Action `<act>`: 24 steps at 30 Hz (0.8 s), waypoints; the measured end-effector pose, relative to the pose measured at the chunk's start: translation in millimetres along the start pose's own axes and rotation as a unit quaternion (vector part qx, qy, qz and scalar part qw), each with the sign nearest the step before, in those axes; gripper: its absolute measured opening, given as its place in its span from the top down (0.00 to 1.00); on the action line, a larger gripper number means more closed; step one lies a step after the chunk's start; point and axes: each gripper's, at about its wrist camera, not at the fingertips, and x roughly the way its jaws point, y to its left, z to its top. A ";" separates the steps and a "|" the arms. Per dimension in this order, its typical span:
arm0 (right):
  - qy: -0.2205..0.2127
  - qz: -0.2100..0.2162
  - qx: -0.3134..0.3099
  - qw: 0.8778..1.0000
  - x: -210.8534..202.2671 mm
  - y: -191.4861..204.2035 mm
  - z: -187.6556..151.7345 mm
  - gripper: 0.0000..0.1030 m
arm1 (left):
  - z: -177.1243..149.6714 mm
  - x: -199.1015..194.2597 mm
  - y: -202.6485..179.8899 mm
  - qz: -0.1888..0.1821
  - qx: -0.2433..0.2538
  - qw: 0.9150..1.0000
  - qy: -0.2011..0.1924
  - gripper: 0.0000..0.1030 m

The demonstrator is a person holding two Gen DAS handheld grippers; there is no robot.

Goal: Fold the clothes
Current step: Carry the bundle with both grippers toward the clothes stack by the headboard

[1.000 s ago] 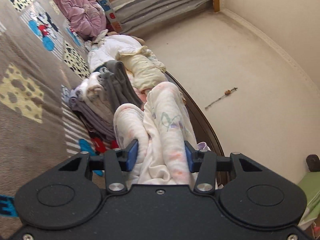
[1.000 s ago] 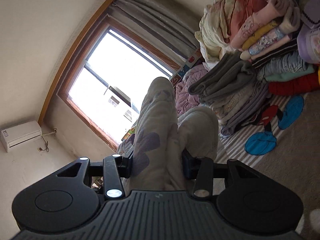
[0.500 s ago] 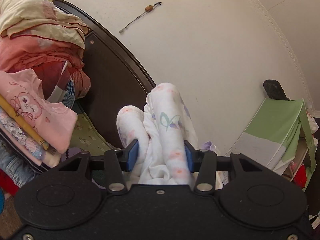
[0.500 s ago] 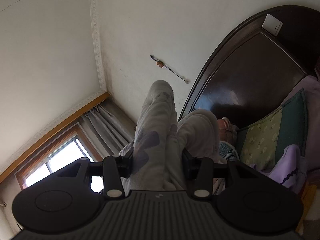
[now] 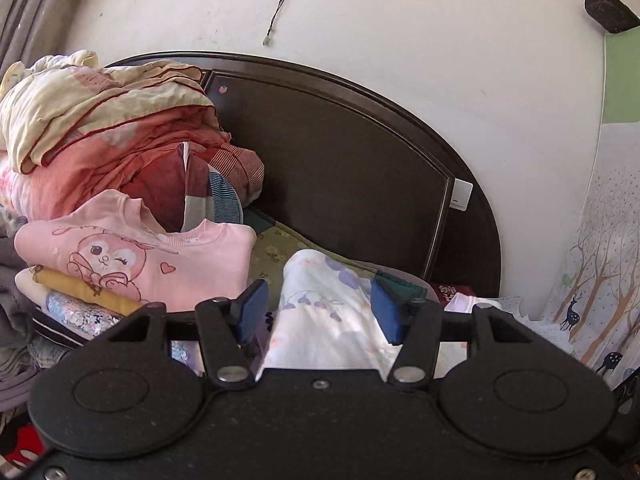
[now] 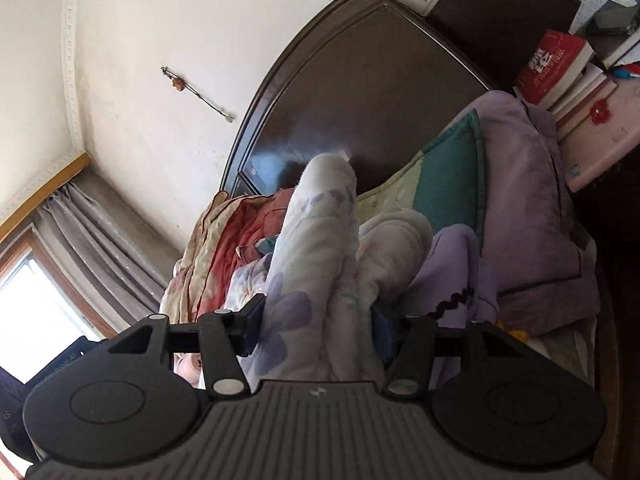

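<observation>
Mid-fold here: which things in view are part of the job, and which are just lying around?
In the job:
- white floral garment, at both grippers
- left hand-held gripper, open
- right hand-held gripper, shut on it
- pink bunny top on the folded stack

Lying about:
- quilts
- headboard
- red book
- purple pillow

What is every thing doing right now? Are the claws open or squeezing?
Left claw: open, floral garment lying loose between its pads.
Right claw: shut on the floral garment.
Floral garment: bunched, not folded flat.
Pink bunny sweatshirt: folded, on top of a stack.
Quilts: piled up, rumpled.
Red book: closed, on top of other books.
Curtain: pulled aside.
</observation>
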 end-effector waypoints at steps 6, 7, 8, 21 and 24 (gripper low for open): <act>-0.080 0.011 -0.066 0.995 -40.7 13.5 16.9 0.46 | -3.0 25.3 -16.1 0.003 0.010 1.000 0.009 0.47; -0.092 0.025 -0.092 0.991 -43.2 17.7 20.0 0.46 | -1.0 33.8 -18.9 0.003 0.013 1.000 0.014 0.47; -0.101 0.039 -0.115 0.987 -44.2 21.7 23.1 0.46 | 1.7 43.5 -20.8 0.002 0.014 1.000 0.021 0.47; 0.073 -0.031 -0.080 0.994 45.0 -9.9 40.3 0.64 | -15.0 124.6 -13.4 0.074 0.029 0.989 0.126 0.44; 0.063 -0.022 -0.086 0.994 22.7 5.8 51.2 0.34 | -10.2 96.4 -17.9 0.070 0.001 0.993 0.094 0.34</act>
